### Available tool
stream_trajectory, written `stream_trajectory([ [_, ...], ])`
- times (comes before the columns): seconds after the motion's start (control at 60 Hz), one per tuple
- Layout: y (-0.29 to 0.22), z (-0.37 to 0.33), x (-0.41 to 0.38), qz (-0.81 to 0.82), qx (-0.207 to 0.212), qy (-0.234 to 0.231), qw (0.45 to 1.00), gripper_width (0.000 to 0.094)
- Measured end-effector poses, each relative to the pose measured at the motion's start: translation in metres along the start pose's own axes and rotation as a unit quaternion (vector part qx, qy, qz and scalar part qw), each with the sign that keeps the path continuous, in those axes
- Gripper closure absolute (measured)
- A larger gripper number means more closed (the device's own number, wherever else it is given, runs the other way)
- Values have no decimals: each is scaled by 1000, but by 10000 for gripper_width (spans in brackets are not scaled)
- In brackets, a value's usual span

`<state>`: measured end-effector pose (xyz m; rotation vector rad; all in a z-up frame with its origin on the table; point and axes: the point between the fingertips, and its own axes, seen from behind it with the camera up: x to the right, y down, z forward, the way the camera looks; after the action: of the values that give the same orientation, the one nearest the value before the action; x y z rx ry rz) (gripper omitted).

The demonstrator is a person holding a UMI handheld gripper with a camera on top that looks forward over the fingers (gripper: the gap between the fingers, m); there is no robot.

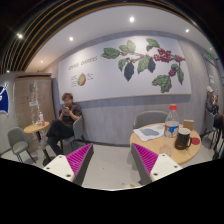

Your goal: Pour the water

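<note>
A clear plastic bottle with a red cap and red label (171, 122) stands on a round wooden table (150, 143), ahead and to the right of my fingers. A dark mug (183, 139) stands just right of the bottle on the same table. My gripper (111, 160) is open and empty, its pink pads (80, 156) wide apart over bare grey floor. The right finger (146, 158) overlaps the table's near edge in view. The bottle and mug lie beyond the right finger, not between the fingers.
A white paper or tray (149, 131) lies on the table left of the bottle. A grey chair (150, 118) stands behind the table. A seated person (64, 118) is at a small table (36, 127) to the left. A mural wall (130, 65) is behind.
</note>
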<state>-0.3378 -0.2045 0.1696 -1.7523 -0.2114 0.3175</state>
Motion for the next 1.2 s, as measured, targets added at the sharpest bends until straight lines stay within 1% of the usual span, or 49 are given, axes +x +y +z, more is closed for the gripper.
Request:
stream_trajectory([
  [0.067, -5, -10, -4, -6, -2, -21, 1000, 120],
  [0.117, -3, -3, -14, -12, 3, -26, 1000, 119],
  [0.133, 0, -2, -1, -15, 5, -29, 999, 121],
  [0.15, -10, -20, -15, -14, 2, -26, 1000, 122],
  [0.233, -15, -24, -12, -21, 10, -22, 999, 125],
  [0.25, -7, -9, 2, -25, 15, -23, 999, 125],
  [0.283, -6, -6, 11, -27, 19, -18, 999, 120],
  [0.3, -18, -23, 0, -24, 15, -14, 1000, 121],
  [0.367, -20, -25, 17, -25, 21, 3, 999, 122],
  [0.383, -9, -8, 36, -29, 28, 7, 999, 124],
  [0.417, -19, -22, 43, -29, 25, 21, 999, 123],
  [0.467, -21, -21, 63, -34, 27, 44, 998, 124],
  [0.483, -15, -11, 73, -38, 30, 52, 997, 124],
  [0.5, -23, -19, 87, -39, 27, 59, 997, 124],
  [0.6, -19, 0, 143, -53, 31, 123, 991, 126],
  [0.633, -18, -4, 165, -54, 28, 141, 988, 124],
  [0.65, -24, 0, 184, -52, 25, 143, 988, 123],
  [0.733, -22, 21, 223, -39, 18, 168, 985, 123],
  [0.867, -21, 69, 256, -35, 9, 172, 984, 123],
  [1.0, -28, 107, 284, -35, 13, 190, 981, 124],
  [1.033, -27, 116, 282, -33, 17, 191, 981, 152],
  [1.05, -28, 118, 283, -32, 20, 189, 981, 194],
  [1.067, -24, 122, 284, -32, 22, 188, 981, 275],
  [1.083, -22, 122, 283, -33, 21, 184, 982, 387],
  [1.1, -23, 123, 282, -34, 25, 182, 982, 420],
  [1.117, -25, 123, 281, -35, 32, 181, 982, 425],
  [1.15, -28, 123, 281, -44, 44, 184, 981, 487],
  [1.2, -34, 124, 284, -55, 68, 199, 976, 563],
])
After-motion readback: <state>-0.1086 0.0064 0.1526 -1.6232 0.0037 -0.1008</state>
